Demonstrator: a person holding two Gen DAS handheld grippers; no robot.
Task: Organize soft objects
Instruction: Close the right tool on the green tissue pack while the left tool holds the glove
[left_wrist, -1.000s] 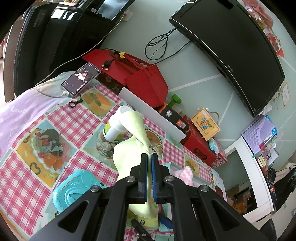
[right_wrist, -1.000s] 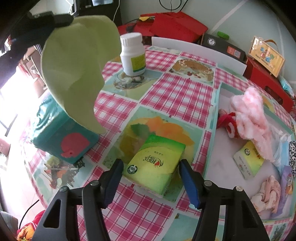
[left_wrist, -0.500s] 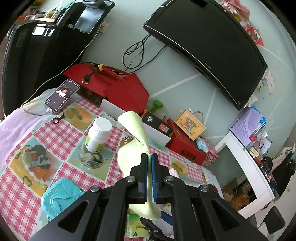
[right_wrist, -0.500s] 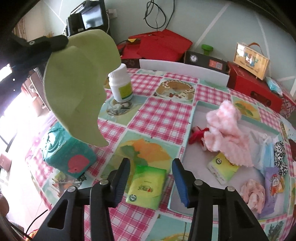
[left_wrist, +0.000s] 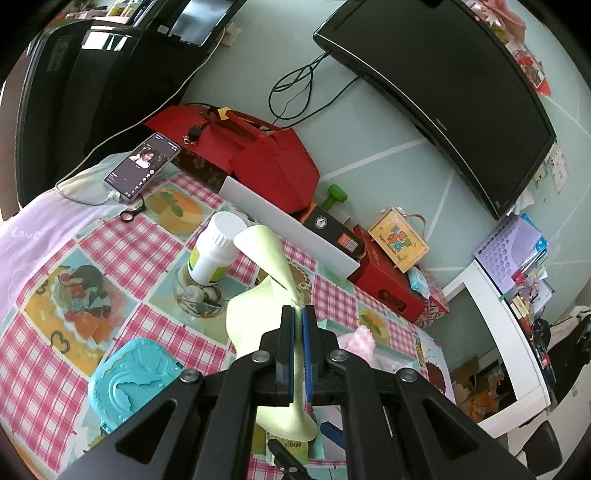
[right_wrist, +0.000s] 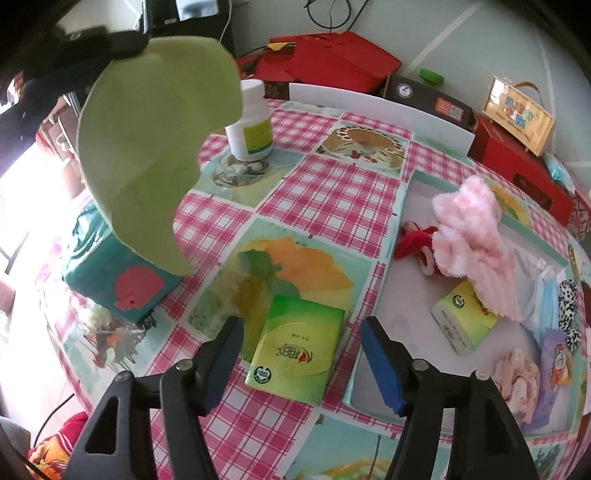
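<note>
The floppy green cloth (right_wrist: 147, 140) hangs in the air over the checked tablecloth (right_wrist: 325, 192), pinched flat in the left gripper (left_wrist: 298, 325). Its lower tip partly covers the teal box (right_wrist: 110, 284), and its upper fold cuts off part of the white bottle (right_wrist: 251, 122). The green tissue pack (right_wrist: 295, 354) lies flat between the right gripper (right_wrist: 306, 354) pads, which have just been spreading and stand clear of it. The tray (right_wrist: 406, 229) with the pink fluffy thing (right_wrist: 472, 229) runs off the right edge; the stuff under it is hard to make out.
</note>
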